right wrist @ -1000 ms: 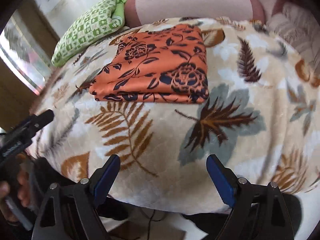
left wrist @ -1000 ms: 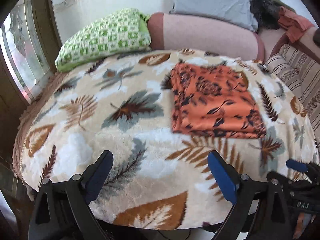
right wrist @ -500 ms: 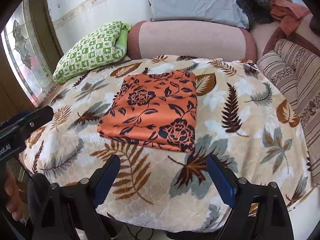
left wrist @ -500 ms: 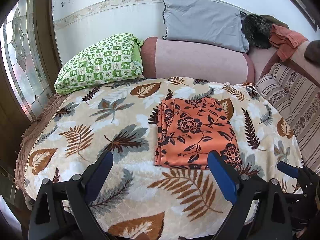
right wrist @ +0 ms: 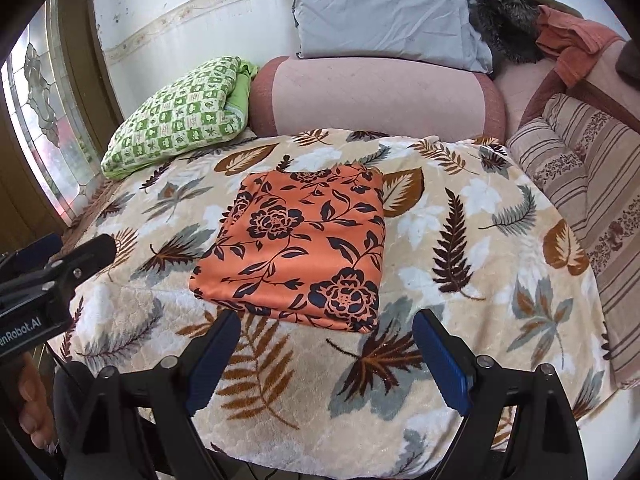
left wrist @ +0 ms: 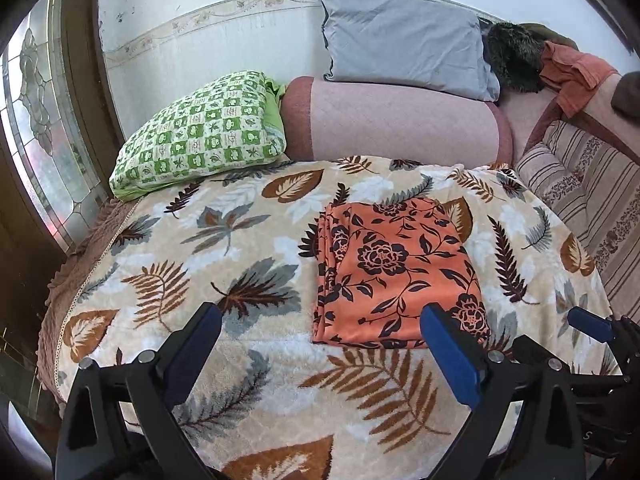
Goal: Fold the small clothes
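Note:
An orange cloth with a dark flower print [left wrist: 394, 274] [right wrist: 304, 244] lies folded into a neat rectangle on the leaf-patterned blanket [left wrist: 224, 264] [right wrist: 472, 248]. My left gripper [left wrist: 320, 336] hangs open above the blanket's near edge, short of the cloth, with nothing between its blue pads. My right gripper [right wrist: 326, 340] is also open and empty, back from the cloth's near edge. In the right wrist view the left gripper's black body [right wrist: 52, 276] shows at the left edge, with a hand below it.
A green checked pillow [left wrist: 200, 136] lies at the back left, a pink bolster [left wrist: 400, 124] behind the blanket, a grey cushion [left wrist: 404, 44] against the wall. Orange and dark clothes [left wrist: 560, 68] are piled at the back right. A striped cushion [left wrist: 592, 196] borders the right side, a patterned glass window [left wrist: 40, 128] the left.
Both grippers have risen and drawn back from the folded cloth, so more of the bed and the back wall shows. The cloth has stayed where it lay. Both stay open.

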The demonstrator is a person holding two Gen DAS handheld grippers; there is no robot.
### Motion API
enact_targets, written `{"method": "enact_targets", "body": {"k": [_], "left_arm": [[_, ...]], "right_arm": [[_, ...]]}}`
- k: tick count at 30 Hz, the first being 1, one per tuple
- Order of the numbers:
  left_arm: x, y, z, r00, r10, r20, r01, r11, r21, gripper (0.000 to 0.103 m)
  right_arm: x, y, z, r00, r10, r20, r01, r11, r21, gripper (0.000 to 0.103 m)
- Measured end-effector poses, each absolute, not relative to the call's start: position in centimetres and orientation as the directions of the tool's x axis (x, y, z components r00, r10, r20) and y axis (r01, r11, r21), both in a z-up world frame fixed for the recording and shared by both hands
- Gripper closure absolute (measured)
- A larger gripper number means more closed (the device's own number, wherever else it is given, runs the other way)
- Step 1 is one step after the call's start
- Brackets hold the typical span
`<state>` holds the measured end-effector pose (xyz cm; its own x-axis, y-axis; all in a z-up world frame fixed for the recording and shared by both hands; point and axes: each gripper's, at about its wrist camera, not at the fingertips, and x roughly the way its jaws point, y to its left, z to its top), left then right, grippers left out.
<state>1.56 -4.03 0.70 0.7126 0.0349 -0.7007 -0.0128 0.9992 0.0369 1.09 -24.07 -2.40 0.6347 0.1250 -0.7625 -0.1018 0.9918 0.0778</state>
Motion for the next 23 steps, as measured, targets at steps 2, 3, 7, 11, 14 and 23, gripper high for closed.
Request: {"method": "enact_targets", "body": {"k": [2, 3, 7, 11, 14, 23], "left_arm": [[1.8, -3.9, 0.7, 0.709, 0.027, -0.705, -0.01, 1.0, 0.028, 0.004], [1.9, -3.8, 0.7, 0.708, 0.023, -0.706, -0.01, 1.0, 0.023, 0.004], [2.1, -3.7, 0.8, 0.716, 0.017, -0.698, -0.01, 1.0, 0.014, 0.004], [2.1, -3.7, 0.9, 0.726, 0.01, -0.687, -0.007, 1.0, 0.007, 0.004], [2.2, -3.9, 0.8, 0.727, 0.01, -0.687, 0.0, 1.0, 0.014, 0.004], [2.7, -4.1, 0.7, 0.72, 0.002, -0.694, 0.015, 1.0, 0.018, 0.004]], "right_arm": [[1.1, -23.9, -2.5, 0.634, 0.124, -0.764, -0.102, 0.992, 0.076, 0.013], [1.1, -23.8, -2.5, 0.633, 0.124, -0.764, -0.104, 0.992, 0.075, 0.013], [1.2, -23.8, -2.3, 0.637, 0.12, -0.762, -0.102, 0.992, 0.071, 0.013], [1.4, -23.8, -2.0, 0.642, 0.12, -0.757, -0.106, 0.992, 0.067, 0.013], [1.6, -23.8, -2.0, 0.641, 0.125, -0.758, -0.111, 0.991, 0.07, 0.013], [1.6, -23.5, -2.1, 0.637, 0.13, -0.76, -0.117, 0.991, 0.07, 0.013]]}}
